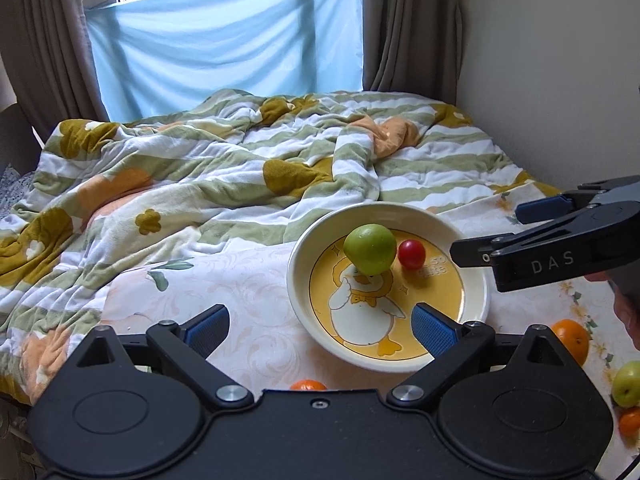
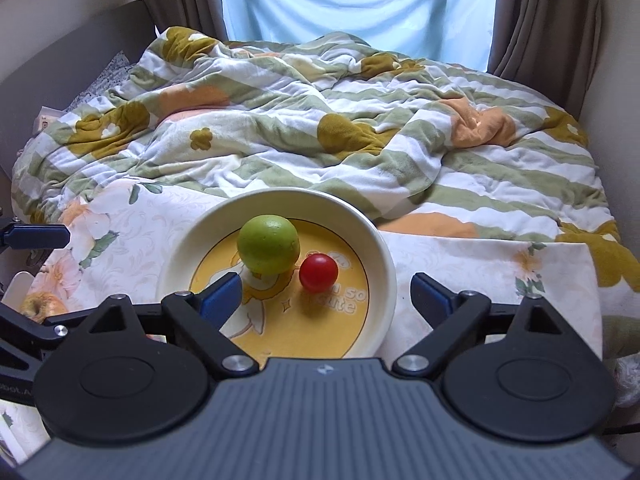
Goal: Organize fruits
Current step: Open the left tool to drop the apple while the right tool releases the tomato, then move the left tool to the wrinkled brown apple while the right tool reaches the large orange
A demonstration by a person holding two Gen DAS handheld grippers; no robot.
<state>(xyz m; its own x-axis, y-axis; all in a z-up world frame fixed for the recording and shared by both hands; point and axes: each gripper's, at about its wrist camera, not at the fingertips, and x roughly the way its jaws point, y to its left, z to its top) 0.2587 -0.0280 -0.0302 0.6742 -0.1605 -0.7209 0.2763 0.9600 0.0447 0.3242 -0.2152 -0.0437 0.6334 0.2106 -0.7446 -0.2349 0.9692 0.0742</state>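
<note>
- While both tongs, left tongs (image 1: 320, 330) and right tongs (image 2: 326, 300), stand spread and empty, loose oranges (image 1: 574, 340) lie near the bed's right edge;
- the plate (image 2: 384, 264) holds a green apple (image 2: 268, 245) and a red tomato (image 2: 318, 273).

From my remote station, the bowl (image 1: 390, 360) sat on the sheet (image 1: 248, 292) at the near end of the bed. In the bowl, the apple (image 1: 370, 249) lay left of the tomato (image 1: 411, 254), just beside it. The blanket (image 1: 224, 168) lay behind the bowl, the window cloth (image 1: 228, 52) behind the blanket. In the left wrist view, an orange (image 1: 572, 338) lay right of the bowl on the sheet, a second apple (image 1: 628, 384) nearer than it, and another orange (image 1: 308, 385) before the bowl.
</note>
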